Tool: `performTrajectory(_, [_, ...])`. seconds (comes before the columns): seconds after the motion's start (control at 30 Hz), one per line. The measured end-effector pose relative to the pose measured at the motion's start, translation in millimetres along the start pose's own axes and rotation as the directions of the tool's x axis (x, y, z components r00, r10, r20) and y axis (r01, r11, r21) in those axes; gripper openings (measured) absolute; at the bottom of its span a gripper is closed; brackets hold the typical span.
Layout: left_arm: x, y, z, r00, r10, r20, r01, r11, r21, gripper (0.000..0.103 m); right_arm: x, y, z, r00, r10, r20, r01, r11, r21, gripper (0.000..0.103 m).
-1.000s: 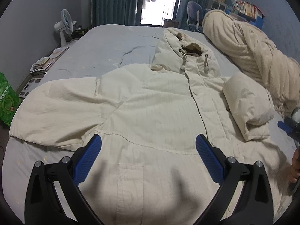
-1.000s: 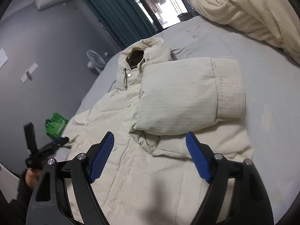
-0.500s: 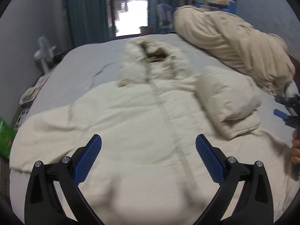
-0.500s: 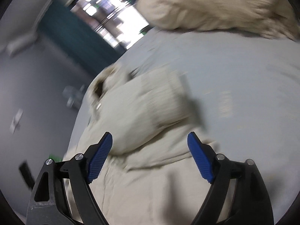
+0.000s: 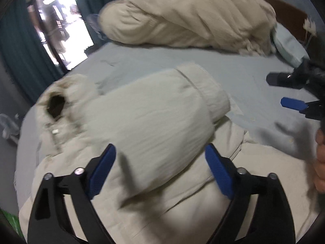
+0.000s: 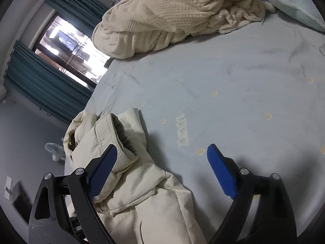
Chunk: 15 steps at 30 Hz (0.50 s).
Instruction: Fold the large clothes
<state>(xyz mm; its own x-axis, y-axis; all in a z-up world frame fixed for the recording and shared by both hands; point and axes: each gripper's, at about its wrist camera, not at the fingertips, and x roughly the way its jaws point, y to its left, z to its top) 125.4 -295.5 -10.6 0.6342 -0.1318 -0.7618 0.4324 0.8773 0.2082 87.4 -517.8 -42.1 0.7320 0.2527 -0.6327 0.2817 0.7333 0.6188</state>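
- The cream padded jacket (image 5: 154, 183) lies spread on the pale blue bed sheet (image 6: 233, 85), its hood (image 5: 59, 101) towards the window and one sleeve (image 5: 154, 118) already folded in across the chest.
- The left gripper (image 5: 160, 170) hovers above that folded sleeve with its jaws closing; the blue pads stand either side of the sleeve's bulk but press on nothing, so it is empty.
- The right gripper (image 6: 162, 172) is over the jacket's right edge, where the sleeve's cuff (image 6: 113, 140) lies. Its jaws are opening; one pad sits in front of the cuff and the other is over bare sheet, with no cloth pinched between them.
- The left wrist view is smeared by motion, so how neatly the sleeve sits on the body is hard to judge.
- Risks, as I judge them:
  - The padded cloth is springy and slippery; a shallow pinch on the side edge could slip and let the panel flop back.
  - Grabbing the cuff together with the body layer would drag the folded sleeve out of place.
  - A bite taken too deep could catch the sheet and pull it up with the jacket.
  - The heaped cream blanket (image 6: 172, 14) is well apart and should not interfere.
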Motion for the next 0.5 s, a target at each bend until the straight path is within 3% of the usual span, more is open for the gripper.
performTrajectory(0.13, [37, -21, 7, 0.997, 0.053, -0.047, -0.049, 0.995, 0.082, 0.080, 3, 2, 1, 1.000, 0.011, -0.015, -0.011, 1.000, -0.004, 0.087])
performTrajectory(0.17, [41, -21, 8, 0.997, 0.062, -0.052, -0.057, 0.995, 0.086, 0.076, 4, 2, 1, 1.000, 0.014, -0.020, -0.014, 1.000, -0.001, 0.087])
performTrajectory(0.23, [45, -16, 9, 0.996, 0.073, -0.060, -0.069, 0.995, 0.072, 0.056, 7, 1, 2, 0.999, 0.022, -0.035, -0.022, 1.000, 0.007, 0.087])
performTrajectory(0.27, [44, -10, 10, 0.995, 0.082, -0.055, -0.079, 0.995, 0.058, 0.033, 9, 1, 2, 0.999, 0.022, -0.041, -0.022, 1.000, 0.008, 0.087])
performTrajectory(0.3, [39, -3, 12, 0.995, 0.090, -0.045, -0.088, 0.996, 0.029, 0.019, 10, 2, 3, 0.999, 0.021, -0.046, -0.020, 1.000, 0.007, 0.087])
performTrajectory(0.37, [27, 11, 13, 0.997, 0.074, -0.017, -0.074, 0.997, -0.023, 0.009, 13, 4, 2, 0.998, 0.025, -0.060, -0.025, 1.000, -0.003, 0.087])
performTrajectory(0.5, [-9, 49, 11, 0.992, 0.095, 0.080, -0.083, 0.987, -0.139, 0.006, 15, 8, 2, 0.997, 0.028, -0.069, -0.029, 0.999, -0.016, 0.087])
